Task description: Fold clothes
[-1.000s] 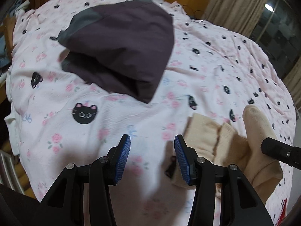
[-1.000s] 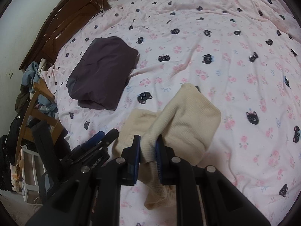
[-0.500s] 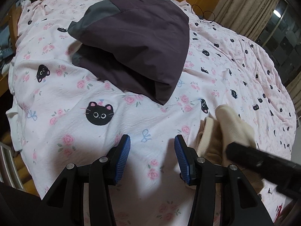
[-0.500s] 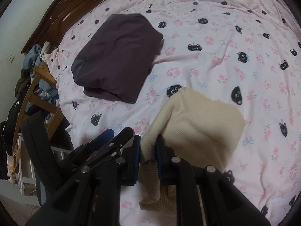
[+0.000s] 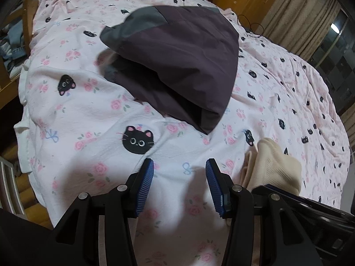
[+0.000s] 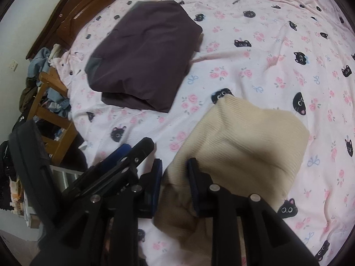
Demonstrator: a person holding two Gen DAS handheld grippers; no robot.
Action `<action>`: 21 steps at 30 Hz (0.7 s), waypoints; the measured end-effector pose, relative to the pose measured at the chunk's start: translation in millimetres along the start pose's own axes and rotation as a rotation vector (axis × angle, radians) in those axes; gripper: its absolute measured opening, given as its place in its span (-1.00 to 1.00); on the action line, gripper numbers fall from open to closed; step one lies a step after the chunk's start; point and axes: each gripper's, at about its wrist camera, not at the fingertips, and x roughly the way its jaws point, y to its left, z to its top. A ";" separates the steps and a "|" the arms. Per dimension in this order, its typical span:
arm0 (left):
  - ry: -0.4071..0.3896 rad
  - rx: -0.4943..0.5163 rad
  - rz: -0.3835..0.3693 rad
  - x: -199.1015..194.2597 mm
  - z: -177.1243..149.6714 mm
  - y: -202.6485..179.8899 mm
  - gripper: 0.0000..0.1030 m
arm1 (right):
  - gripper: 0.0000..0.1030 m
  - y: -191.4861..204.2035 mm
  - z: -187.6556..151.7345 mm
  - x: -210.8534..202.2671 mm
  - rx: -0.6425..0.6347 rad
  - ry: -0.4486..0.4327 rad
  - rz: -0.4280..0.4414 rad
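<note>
Clothes lie on a pink cat-print bedsheet. Largest is the folded dark purple garment, flat on the sheet well ahead of both sets of jaws. Next, the folded cream knit garment lies ahead of the right gripper, its near edge between the opening jaws; whether the pads touch it cannot be told. Left gripper: jaws spread over bare sheet, nothing between them, cream garment to their right.
</note>
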 end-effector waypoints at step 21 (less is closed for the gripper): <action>-0.110 0.244 -0.169 -45.1 -11.9 -59.6 -0.14 | -0.46 -51.2 21.8 -56.9 -0.018 -0.068 -0.183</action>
